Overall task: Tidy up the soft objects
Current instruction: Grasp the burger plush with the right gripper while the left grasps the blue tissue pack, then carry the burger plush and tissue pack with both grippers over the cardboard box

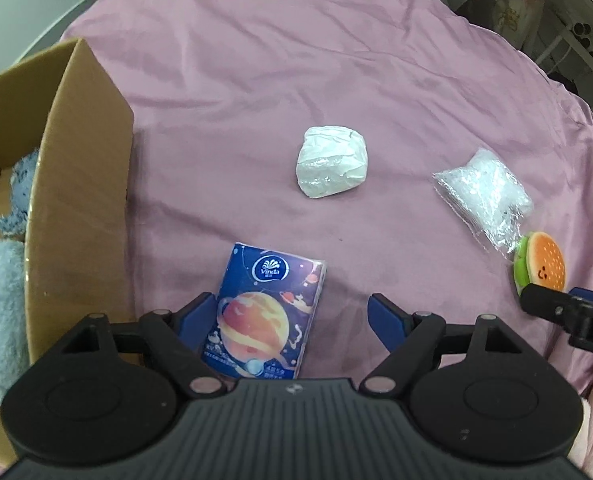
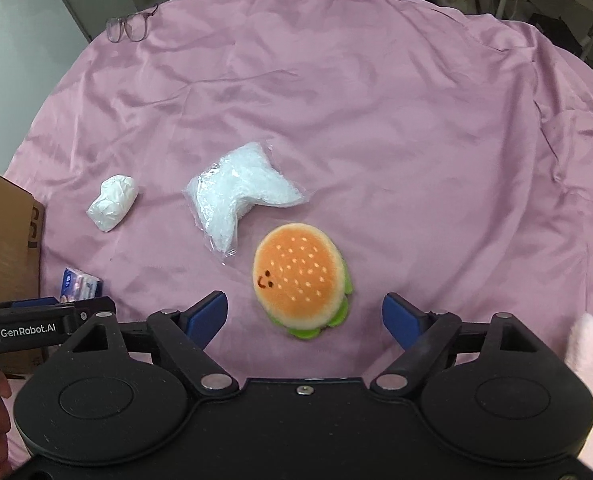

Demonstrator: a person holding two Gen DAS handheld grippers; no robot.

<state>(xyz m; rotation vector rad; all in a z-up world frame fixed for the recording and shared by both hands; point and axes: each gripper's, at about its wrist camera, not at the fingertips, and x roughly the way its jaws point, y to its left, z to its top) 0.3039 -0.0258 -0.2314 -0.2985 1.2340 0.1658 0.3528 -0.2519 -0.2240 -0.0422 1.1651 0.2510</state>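
Note:
A blue Vinda tissue pack [image 1: 264, 308] with a planet print lies on the pink cloth [image 1: 256, 80]. My left gripper [image 1: 292, 312] is open around it; the pack sits close to the left finger, with a gap to the right one. An orange plush burger [image 2: 300, 280] with a green rim lies flat between the spread fingers of my open right gripper [image 2: 304, 306], and neither pad touches it. Further out lie a white wrapped bundle [image 1: 332, 162] and a clear plastic bag [image 2: 240, 196] of white stuffing.
An open cardboard box [image 1: 76, 200] stands at the left, with grey-blue plush toys [image 1: 0, 300] inside. A pair of glasses [image 2: 132, 26] lies at the far left edge of the cloth. Shelves and clutter stand beyond the far right edge.

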